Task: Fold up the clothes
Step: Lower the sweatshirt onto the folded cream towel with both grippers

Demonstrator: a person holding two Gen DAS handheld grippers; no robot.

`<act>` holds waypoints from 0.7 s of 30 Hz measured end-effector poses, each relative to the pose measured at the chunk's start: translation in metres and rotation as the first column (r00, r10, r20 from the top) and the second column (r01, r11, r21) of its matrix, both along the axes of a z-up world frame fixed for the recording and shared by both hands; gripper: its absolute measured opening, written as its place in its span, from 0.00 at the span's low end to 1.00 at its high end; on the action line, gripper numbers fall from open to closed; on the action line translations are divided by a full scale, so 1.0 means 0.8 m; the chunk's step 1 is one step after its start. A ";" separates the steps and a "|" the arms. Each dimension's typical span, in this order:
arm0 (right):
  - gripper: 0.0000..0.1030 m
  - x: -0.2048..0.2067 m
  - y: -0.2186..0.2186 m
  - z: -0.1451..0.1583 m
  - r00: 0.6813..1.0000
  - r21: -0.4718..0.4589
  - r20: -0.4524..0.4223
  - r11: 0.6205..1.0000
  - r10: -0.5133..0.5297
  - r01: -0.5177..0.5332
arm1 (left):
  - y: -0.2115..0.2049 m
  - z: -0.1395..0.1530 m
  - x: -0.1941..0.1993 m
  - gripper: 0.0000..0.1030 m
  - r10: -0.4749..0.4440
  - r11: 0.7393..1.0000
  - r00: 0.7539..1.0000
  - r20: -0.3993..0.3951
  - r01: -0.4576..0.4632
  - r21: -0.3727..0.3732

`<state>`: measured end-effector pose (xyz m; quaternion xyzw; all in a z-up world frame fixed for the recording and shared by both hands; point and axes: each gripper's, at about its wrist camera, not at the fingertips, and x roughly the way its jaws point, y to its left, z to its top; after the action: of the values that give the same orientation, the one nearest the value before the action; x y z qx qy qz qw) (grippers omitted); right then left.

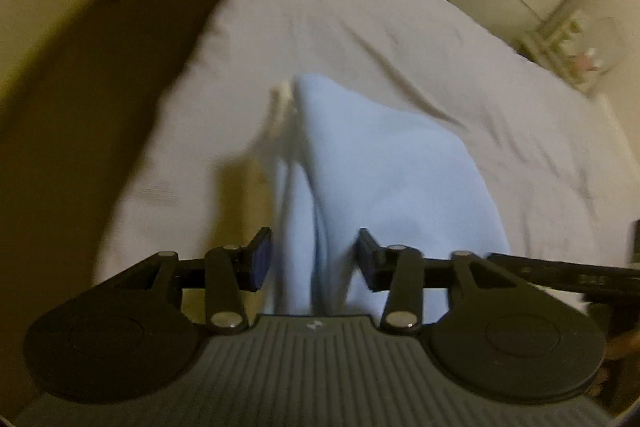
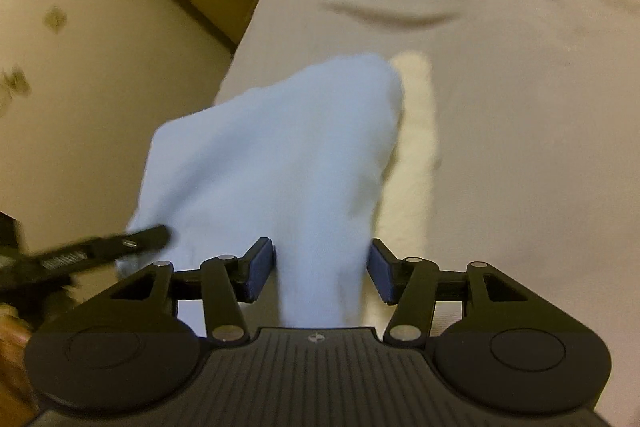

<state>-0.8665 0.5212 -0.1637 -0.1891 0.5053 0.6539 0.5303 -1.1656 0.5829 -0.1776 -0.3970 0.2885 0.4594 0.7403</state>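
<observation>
The soft, pale blue knitted garment [image 1: 376,163] hangs in a bunched fold between the two tools, its lower end reaching a white wrinkled bedsheet [image 1: 360,27] on the bed, with a cream-coloured strip of fabric [image 2: 418,131] showing beside its edge. The left tongs [image 1: 314,259] stand partly apart with the blue cloth running between the pads; whether they pinch it cannot be told through the blur. The right tongs [image 2: 322,269] stand wider, cloth between them, touching the left pad with a gap at the right, so they look released. In my judgement the step in hand is laying a fold down on the bed; the next move calls for letting go cleanly, then regripping an edge to fold again. No brand or readable writing shows, only a small emblem on each tool's ribbed body.
</observation>
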 end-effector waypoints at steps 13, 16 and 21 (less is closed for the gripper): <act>0.27 -0.100 -0.053 0.002 0.845 -0.007 0.375 0.913 0.380 -0.407 | -0.057 -0.035 0.023 0.05 -0.140 0.990 0.967 -0.213 0.142 -0.006; 0.28 -0.117 -0.046 -0.012 0.791 -0.029 0.431 0.883 0.434 -0.468 | -0.058 -0.047 0.021 0.09 -0.141 0.989 0.963 -0.229 0.146 0.005; 0.28 -0.115 -0.027 0.006 0.793 -0.081 0.390 0.876 0.468 -0.476 | -0.049 -0.039 0.033 0.10 -0.178 0.983 0.945 -0.275 0.184 -0.006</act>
<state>-0.9588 0.4995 -0.1590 -0.4321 0.3168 0.7184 0.4438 -1.1390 0.5437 -0.2086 -0.2937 0.4191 0.4429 0.7362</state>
